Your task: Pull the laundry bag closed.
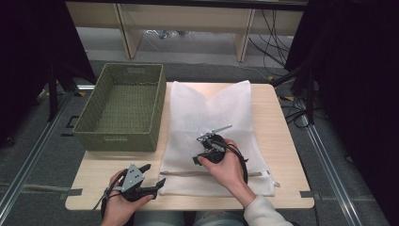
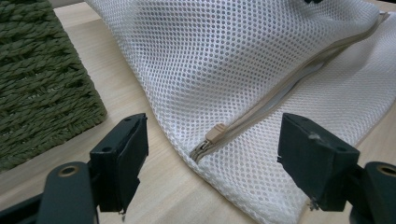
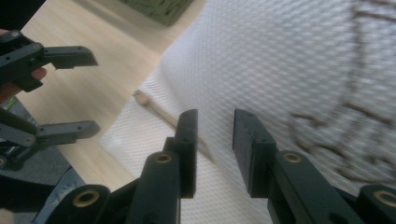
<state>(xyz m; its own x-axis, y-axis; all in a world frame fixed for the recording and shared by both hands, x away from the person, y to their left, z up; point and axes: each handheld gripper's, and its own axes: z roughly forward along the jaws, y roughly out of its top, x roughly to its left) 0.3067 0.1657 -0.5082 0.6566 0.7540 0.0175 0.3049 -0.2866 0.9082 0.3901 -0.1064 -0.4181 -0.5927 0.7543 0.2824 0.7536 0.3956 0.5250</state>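
A white mesh laundry bag [image 1: 211,108] lies flat on the wooden table [image 1: 277,141], its beige zipper [image 1: 207,174] running along the near edge. The zipper pull [image 2: 215,134] sits at the bag's near left corner. My left gripper [image 1: 154,176] is open, its jaws [image 2: 212,154] wide apart on either side of that pull, a little short of it. My right gripper [image 1: 200,155] hovers over the middle of the bag, its jaws [image 3: 215,126] a narrow gap apart with nothing between them. The mesh [image 3: 289,56] beneath is blurred.
A green woven basket [image 1: 117,136] stands on the table's left side, close beside the bag's left edge; its wall [image 2: 42,84] is just left of my left gripper. A strip of bare wood [image 1: 108,165] lies in front of the basket. Cables trail on the floor beyond.
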